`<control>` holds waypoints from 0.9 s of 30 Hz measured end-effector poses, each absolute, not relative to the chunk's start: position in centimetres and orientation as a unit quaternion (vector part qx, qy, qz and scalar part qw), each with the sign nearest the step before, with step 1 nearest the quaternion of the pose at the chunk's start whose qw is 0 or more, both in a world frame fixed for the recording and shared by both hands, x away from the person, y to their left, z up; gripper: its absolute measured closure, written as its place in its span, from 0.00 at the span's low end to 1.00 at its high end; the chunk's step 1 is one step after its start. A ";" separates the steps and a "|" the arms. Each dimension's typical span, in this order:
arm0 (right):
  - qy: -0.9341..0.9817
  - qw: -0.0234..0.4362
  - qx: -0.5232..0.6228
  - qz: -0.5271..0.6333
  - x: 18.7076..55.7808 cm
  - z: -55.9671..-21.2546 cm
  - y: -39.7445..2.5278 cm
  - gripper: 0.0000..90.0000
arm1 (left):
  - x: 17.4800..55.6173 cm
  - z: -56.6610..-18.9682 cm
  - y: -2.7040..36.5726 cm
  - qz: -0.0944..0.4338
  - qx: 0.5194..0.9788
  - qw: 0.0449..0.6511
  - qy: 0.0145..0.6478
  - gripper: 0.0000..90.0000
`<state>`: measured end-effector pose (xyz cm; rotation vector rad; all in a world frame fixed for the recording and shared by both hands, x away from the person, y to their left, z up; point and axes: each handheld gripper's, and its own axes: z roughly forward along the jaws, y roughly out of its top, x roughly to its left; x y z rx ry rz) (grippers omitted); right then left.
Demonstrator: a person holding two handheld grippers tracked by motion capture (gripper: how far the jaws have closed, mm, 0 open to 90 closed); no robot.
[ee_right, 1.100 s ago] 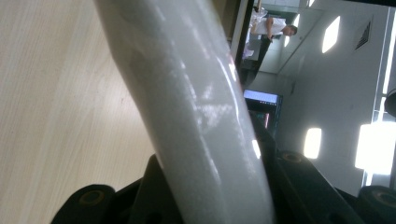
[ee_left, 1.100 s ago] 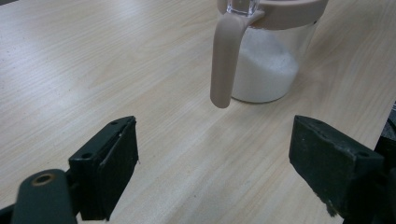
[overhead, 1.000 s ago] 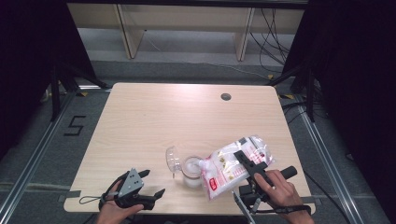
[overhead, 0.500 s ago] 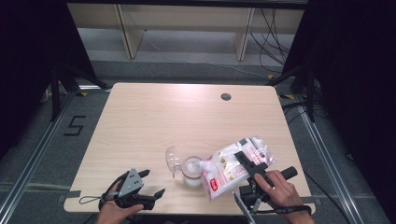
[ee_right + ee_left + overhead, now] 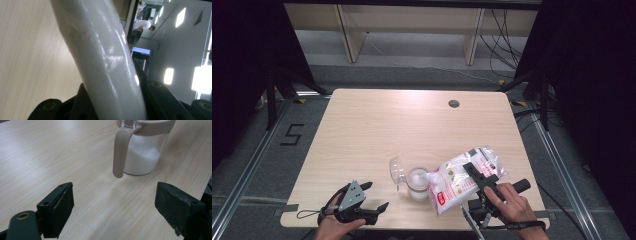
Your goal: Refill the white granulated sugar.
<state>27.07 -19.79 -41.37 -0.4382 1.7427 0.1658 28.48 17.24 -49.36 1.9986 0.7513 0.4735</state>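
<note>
Right gripper (image 5: 480, 176) is clamping a white-filled plastic bag (image 5: 457, 181) near the table's (image 5: 377, 125) front edge, tipping its corner over the jar (image 5: 417, 182); left gripper (image 5: 372, 197) is sitting wide.

High view looks down on the table (image 5: 377, 130); both tongs views sit close above it.

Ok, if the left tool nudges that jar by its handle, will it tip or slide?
Probably slides: the jar looks squat, with white powder low inside. Its open lid could swing. The bag resting at its mouth, gripped by the right tool, may spill if it shifts.
</note>
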 end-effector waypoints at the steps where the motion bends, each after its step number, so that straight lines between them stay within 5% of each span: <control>1: 0.753 0.622 -0.205 0.070 27.1 -41.2 -19.7 0.81 | 28.3 -49.4 17.1 0.185 0.806 0.463 0.318 0.17; 27: 0.758 0.615 -0.203 0.077 27.1 -41.4 -18.8 0.82 | 28.3 -49.4 17.1 0.185 0.806 0.464 0.319 0.17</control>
